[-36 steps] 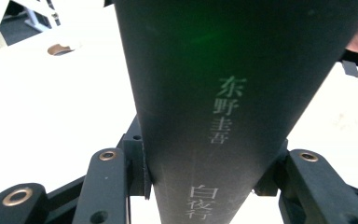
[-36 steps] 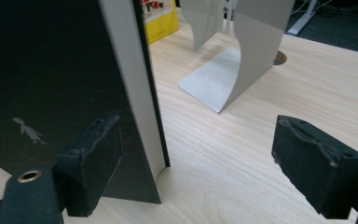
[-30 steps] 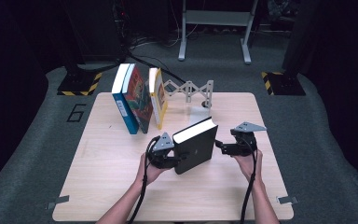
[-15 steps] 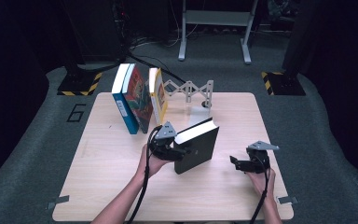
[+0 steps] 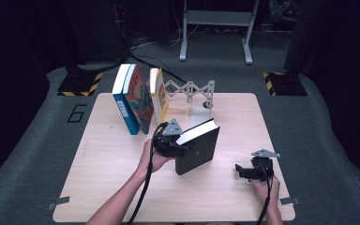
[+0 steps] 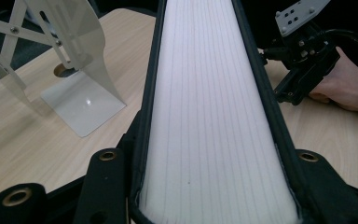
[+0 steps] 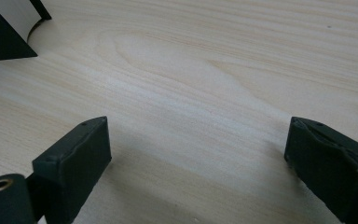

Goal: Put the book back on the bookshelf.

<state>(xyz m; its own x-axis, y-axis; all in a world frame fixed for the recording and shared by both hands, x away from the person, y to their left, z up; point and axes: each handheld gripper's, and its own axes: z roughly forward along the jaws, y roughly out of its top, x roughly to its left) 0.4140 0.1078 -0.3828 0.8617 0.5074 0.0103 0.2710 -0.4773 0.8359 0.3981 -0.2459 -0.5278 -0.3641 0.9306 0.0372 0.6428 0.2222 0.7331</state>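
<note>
In the high view, the left tool [image 5: 176, 140] is clamped on the black book [image 5: 198, 147], which stands tilted on the counter [image 5: 112, 187] just in front of the yellow book [image 5: 155, 93] and the white bookend [image 5: 194, 93]; farther left two more books [image 5: 131, 98] lean together. The left tool's jaws have just been closing, with the black book between them. The right tool [image 5: 243, 171] sits low over the counter, well apart from the black book, its jaws spread and gripping nothing after just opening wider. To do this step well, the left hand probably needs to keep the black book upright and guide it squarely into the gap between the yellow book and the bookend, with the spine lined up with the row. The left tool's view adds what the high view cannot give: the page edge of the black book [image 6: 214, 116] runs straight between the jaws, both covers pinched firmly, and the bookend's foot [image 6: 81, 105] lies close ahead to one side, with the right tool [image 6: 303, 60] beyond on the other. The right tool's view shows its two pads [image 7: 74, 149] wide apart over bare wood, and a corner of the black book [image 7: 4, 37] far off.
</note>
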